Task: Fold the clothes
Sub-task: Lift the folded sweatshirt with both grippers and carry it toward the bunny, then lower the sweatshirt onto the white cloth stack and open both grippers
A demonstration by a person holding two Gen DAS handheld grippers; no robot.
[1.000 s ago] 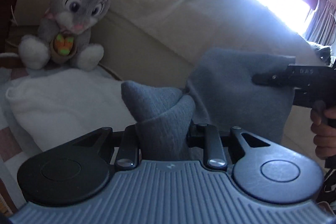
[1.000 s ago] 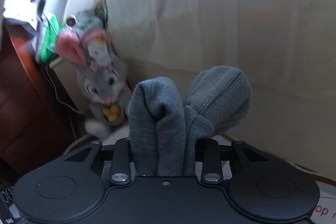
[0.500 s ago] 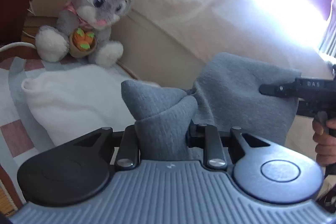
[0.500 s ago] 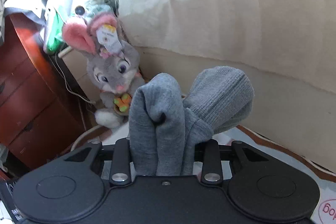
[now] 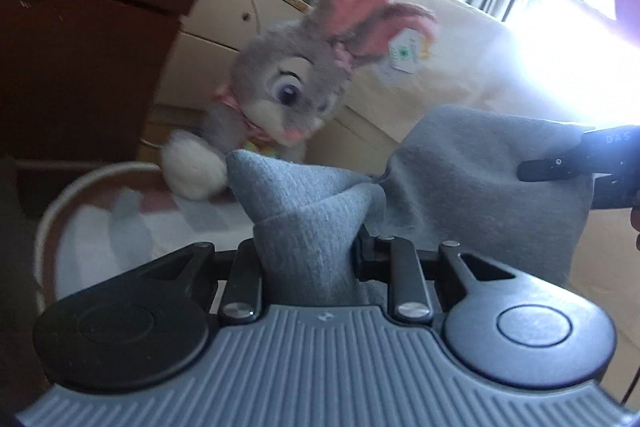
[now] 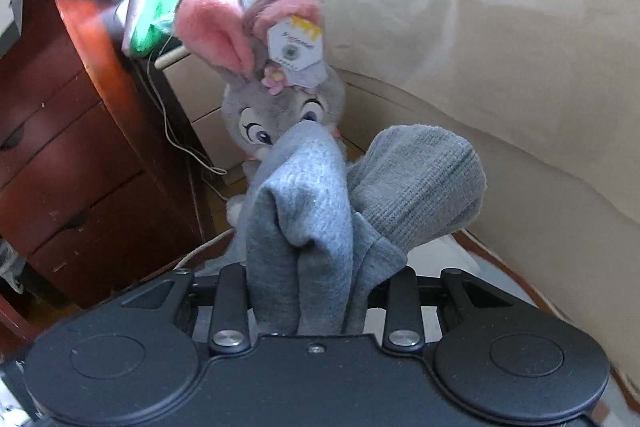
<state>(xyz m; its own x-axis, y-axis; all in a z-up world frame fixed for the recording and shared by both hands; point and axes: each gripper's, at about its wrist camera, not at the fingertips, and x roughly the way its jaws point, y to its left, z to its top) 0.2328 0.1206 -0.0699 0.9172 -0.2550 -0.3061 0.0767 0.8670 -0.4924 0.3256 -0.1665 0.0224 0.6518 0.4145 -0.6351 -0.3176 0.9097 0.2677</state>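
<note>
A grey knitted garment (image 5: 480, 179) hangs stretched in the air between both grippers. My left gripper (image 5: 308, 255) is shut on one bunched corner of it, which sticks up between the fingers and hides their tips. The cloth runs right to my right gripper (image 5: 580, 155), seen side-on at the frame edge and clamped on the other corner. In the right wrist view the right gripper (image 6: 312, 287) is shut on a thick bunch of the garment (image 6: 420, 179), with a ribbed cuff bulging out to the right.
A grey plush bunny (image 5: 288, 87) with pink ears sits close ahead against a beige padded headboard (image 6: 480, 27). A dark wooden drawer unit (image 6: 60, 167) stands at the left. The checked bed sheet (image 5: 120, 219) lies below. Bright window at the right.
Both grippers have swung left with the garment still held between them. The bunny and wooden drawers now loom closer; the white folded cloth has left the left wrist view.
</note>
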